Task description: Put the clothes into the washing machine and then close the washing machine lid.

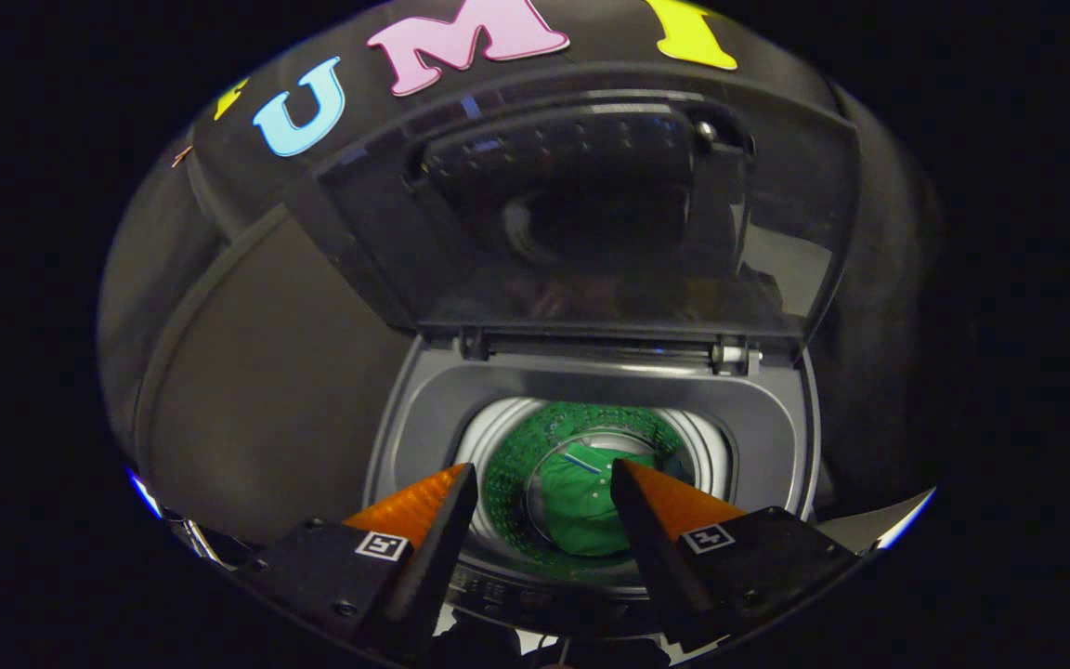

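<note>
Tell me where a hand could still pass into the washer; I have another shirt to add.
The gripper is open, above the drum. Free: the ring of drum around the green garment, and the opening below the raised lid. Crowded: the hinge edge.

Glossy lid (591, 214), soft cloth garment (581, 506)

Above washing machine (591, 437), looking down (close).
</note>
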A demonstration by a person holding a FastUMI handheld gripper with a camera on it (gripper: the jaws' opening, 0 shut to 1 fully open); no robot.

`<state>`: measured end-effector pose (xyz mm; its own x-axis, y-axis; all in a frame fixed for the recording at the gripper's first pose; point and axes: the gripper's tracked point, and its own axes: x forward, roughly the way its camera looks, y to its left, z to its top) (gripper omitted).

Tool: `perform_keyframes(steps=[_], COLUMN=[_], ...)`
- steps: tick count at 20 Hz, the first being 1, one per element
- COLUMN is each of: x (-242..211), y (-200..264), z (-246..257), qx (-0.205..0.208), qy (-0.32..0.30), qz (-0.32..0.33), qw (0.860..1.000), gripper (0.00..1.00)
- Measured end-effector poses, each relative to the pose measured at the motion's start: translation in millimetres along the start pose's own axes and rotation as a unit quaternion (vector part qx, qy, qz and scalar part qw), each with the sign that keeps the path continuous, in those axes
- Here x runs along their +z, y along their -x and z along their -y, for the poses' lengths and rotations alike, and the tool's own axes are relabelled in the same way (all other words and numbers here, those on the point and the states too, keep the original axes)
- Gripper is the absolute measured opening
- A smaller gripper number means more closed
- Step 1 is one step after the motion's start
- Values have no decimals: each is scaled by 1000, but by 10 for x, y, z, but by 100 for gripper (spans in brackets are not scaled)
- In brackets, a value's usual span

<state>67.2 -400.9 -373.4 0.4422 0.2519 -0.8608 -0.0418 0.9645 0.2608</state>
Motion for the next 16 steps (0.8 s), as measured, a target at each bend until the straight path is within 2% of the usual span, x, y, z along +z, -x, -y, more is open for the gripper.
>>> perform_keyframes(steps=[3, 6, 7, 9, 11, 13, 15, 16], x=[714, 1516, 1736, 2128, 2313, 2348, 2388, 2378], y=[336, 534, 481, 461, 259, 48, -14, -14], z=[-212, -323, -257, -103, 67, 236, 374, 356], qx=[15, 20, 6, -14, -38, -55, -90, -91], qy=[32, 79, 90, 77, 53, 0, 8, 13], qz=[85, 174, 185, 203, 193, 176, 192, 199], qw=[996, 981, 979, 976, 979, 983, 977, 976], gripper=[91, 91, 99, 100, 97, 98, 100, 99])
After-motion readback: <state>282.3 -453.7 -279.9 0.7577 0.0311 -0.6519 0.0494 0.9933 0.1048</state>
